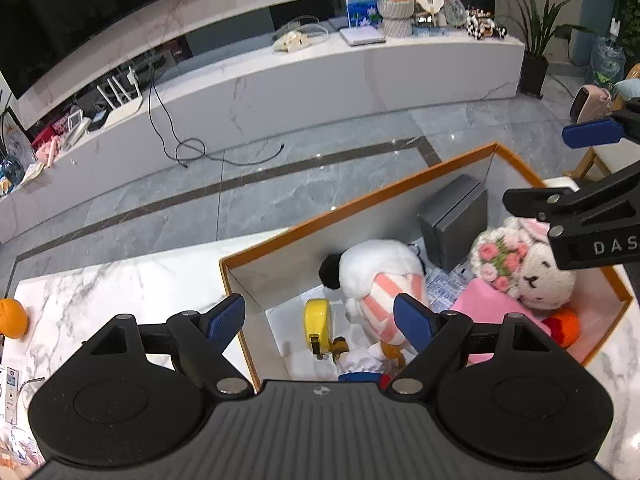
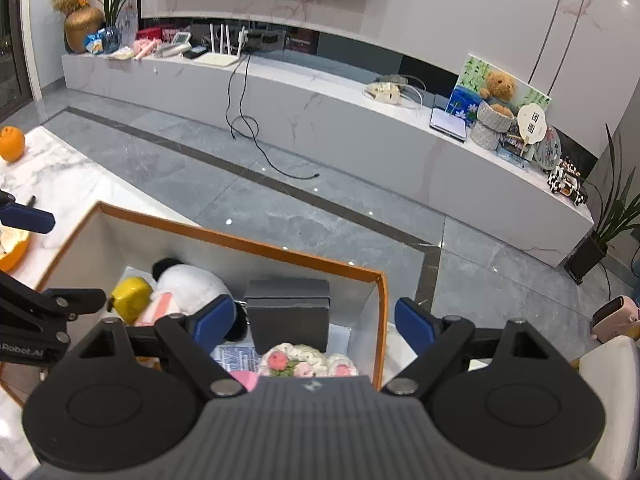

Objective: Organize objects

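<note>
An orange-rimmed open box (image 1: 360,200) stands on the white marble table (image 1: 100,300); its rim shows in the right wrist view (image 2: 240,240). Inside lie a white plush with a pink striped outfit (image 1: 380,272), a yellow tape measure (image 1: 318,322), a grey box (image 1: 454,220), a crocheted bear with pink flowers (image 1: 532,268), a pink item (image 1: 488,304) and an orange item (image 1: 566,324). My left gripper (image 1: 320,320) is open and empty above the box's near left corner. My right gripper (image 2: 316,326) is open and empty above the box's right side.
An orange (image 1: 12,318) sits at the table's left edge. Beyond the table is grey tiled floor with a black cable (image 1: 188,148). A long white TV console (image 1: 320,76) carries a router, toys and pictures. A potted plant (image 1: 534,40) stands at the right.
</note>
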{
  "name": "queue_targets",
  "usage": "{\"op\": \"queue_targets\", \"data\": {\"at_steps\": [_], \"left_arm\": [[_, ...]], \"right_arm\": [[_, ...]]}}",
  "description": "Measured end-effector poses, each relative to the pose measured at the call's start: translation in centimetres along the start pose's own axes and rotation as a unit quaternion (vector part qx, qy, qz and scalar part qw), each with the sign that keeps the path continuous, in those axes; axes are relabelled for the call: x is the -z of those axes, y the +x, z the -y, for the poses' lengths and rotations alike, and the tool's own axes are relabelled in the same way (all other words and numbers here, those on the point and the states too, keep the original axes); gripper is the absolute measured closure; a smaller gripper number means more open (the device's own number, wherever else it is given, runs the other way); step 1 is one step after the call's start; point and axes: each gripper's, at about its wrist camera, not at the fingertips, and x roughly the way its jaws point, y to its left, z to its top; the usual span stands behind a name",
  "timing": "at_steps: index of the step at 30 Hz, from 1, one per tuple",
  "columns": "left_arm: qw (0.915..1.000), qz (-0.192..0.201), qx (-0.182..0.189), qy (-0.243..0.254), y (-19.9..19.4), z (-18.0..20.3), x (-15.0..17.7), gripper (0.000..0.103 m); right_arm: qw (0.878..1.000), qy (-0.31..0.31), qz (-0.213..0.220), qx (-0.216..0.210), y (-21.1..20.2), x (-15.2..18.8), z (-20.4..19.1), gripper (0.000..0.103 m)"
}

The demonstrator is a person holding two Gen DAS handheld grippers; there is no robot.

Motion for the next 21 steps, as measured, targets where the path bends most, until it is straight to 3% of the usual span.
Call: {"op": "queue_targets", "data": {"at_steps": [13,21], "left_arm": [[0.9984,0.046,0.022,-0.023,-3.9,0.6,1.0,0.007],[0.9947,0.072,0.034,-0.066,-5.3,0.3,2.2,0.007]], "right_arm": [[1.0,0.019,0.023,0.005,-4.6,0.4,-0.9,0.008],[0.998,0.049,0.049,0.011,-6.9,1.5,-1.1,0.007]]}}
